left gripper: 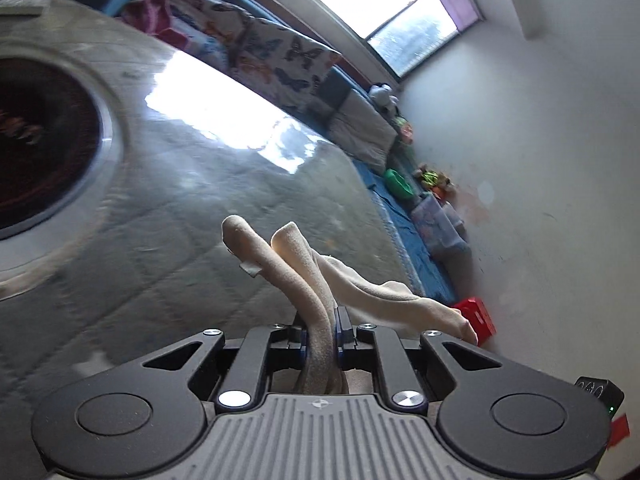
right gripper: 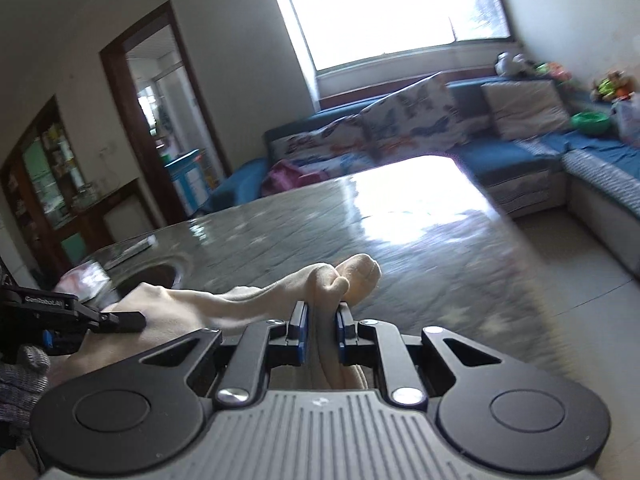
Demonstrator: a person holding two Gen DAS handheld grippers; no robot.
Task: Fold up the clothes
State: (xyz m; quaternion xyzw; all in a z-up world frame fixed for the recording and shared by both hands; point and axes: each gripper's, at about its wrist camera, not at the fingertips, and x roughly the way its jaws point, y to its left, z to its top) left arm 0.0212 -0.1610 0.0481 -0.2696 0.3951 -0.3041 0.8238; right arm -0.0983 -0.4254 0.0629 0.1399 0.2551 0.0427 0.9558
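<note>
A pair of cream socks [left gripper: 288, 264] hangs in the air above the glossy grey table [left gripper: 160, 260]. My left gripper [left gripper: 322, 316] is shut on the socks near one end, with two rounded ends sticking up past its pads. The rest of the fabric trails off to the right. In the right wrist view my right gripper [right gripper: 322, 312] is shut on the bunched other end of the socks [right gripper: 332, 280]. From there the fabric stretches left to the left gripper [right gripper: 132, 318], held by a grey-gloved hand [right gripper: 20, 368].
The table [right gripper: 280, 232] has a round dark inset with a metal rim [left gripper: 40, 140] and strong window glare. Behind it runs a blue sofa [right gripper: 500, 152] with butterfly cushions, a green bowl [left gripper: 398, 182] and toys. A red box [left gripper: 476, 316] stands by the wall.
</note>
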